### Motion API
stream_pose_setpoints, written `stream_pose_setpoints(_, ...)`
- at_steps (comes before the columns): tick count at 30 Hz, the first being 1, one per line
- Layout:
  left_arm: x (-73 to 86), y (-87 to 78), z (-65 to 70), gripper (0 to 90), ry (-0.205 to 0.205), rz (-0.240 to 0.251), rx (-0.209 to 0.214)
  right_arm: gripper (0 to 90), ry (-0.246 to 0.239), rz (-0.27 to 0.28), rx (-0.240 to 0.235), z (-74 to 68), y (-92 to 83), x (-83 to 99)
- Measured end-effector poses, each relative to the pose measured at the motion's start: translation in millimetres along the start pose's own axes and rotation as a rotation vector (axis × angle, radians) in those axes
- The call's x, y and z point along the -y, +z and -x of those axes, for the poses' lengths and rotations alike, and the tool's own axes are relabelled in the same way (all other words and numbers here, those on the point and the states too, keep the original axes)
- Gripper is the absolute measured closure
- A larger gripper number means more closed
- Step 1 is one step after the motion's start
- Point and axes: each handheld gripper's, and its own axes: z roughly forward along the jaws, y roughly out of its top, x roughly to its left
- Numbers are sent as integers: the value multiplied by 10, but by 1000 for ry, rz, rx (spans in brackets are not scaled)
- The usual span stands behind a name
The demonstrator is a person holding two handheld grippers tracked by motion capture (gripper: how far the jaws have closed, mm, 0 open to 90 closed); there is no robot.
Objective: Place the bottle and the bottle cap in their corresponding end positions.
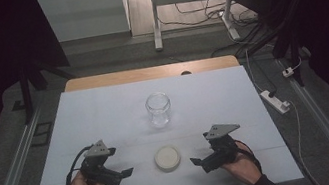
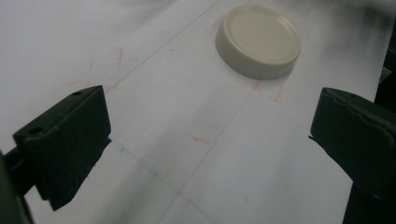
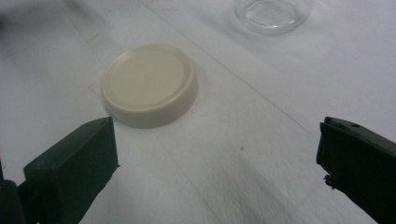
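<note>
Hand-held grippers flank a cream jar lid [image 1: 168, 157] lying flat on the white desk [image 1: 105, 112], left hand-held gripper [image 1: 124, 172] and right hand-held gripper [image 1: 196, 161] both gaping empty beside it, apparently poised for pickup, the lidless glass jar [image 1: 158, 108] standing upright just beyond the lid.

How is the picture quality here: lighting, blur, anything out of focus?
High view: dim, dark surroundings, white table sheet evenly lit, glass jar sharp. Left gripper view: cream lid crisp, far corners smeared dark. Right gripper view: lid clear, jar base soft at the top edge, near black fingers slightly blurred.
</note>
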Motion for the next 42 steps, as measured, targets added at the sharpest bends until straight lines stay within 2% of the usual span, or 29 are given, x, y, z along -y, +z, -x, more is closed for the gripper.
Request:
stream_pose_setpoints(10,266,-265,0,0,-59,35,-51,0,32,25,49,48,-234,140)
stream_pose_setpoints(18,518,-488,-42,0,-126,53,-105,0,79,44,96,107,-425,271)
stream_pose_setpoints(23,644,-601,-47,0,-156,66,-124,0,102,46,132,152,-531,364)
stream_pose_setpoints(34,838,-738,-7,0,-195,69,-165,0,154,23,203,222,-726,582)
stream_pose_setpoints(42,961,-791,15,0,-228,46,-200,0,207,13,217,237,-832,708)
